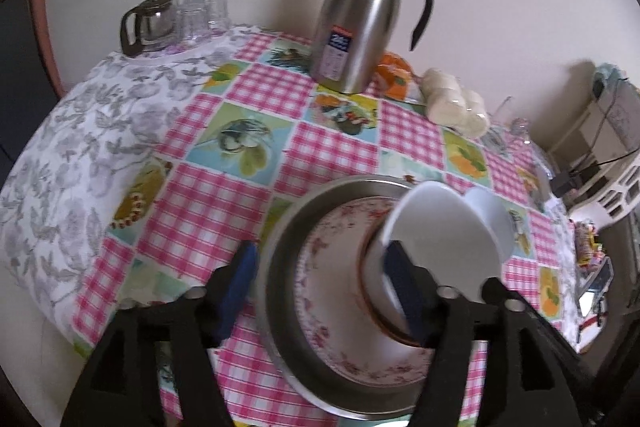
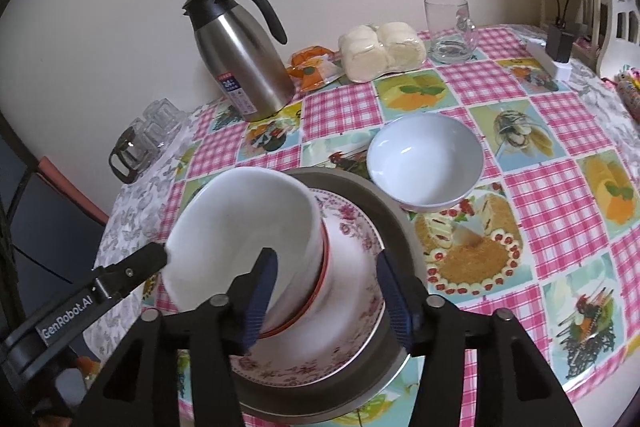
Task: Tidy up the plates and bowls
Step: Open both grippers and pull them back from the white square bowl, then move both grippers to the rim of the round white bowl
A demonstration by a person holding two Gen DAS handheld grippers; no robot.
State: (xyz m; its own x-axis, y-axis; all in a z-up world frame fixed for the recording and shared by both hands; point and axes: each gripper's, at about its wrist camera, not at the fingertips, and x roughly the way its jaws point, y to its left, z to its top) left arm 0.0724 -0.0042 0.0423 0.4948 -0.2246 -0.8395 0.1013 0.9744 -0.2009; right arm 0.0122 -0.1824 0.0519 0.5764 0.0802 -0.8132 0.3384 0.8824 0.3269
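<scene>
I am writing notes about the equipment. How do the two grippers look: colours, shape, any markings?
Both the left gripper and the right gripper have black, angular bodies with triangular cut-outs and silver round pivot pins. Their fingers carry dark blue pads. In the right wrist view the left gripper's arm shows white lettering, "GenRobot.AI". No cables or sleeves are visible on them.

Both wrist views close above table, angled down, sharing stacked plates (image 1: 340, 355) and thermos (image 2: 244, 67)

Checked tablecloth (image 2: 352, 107) bearing steel tray (image 2: 400, 223), white bowl (image 2: 424, 159), thermos (image 2: 244, 67), glass mug (image 2: 448, 27), bread rolls (image 2: 380, 53).
</scene>
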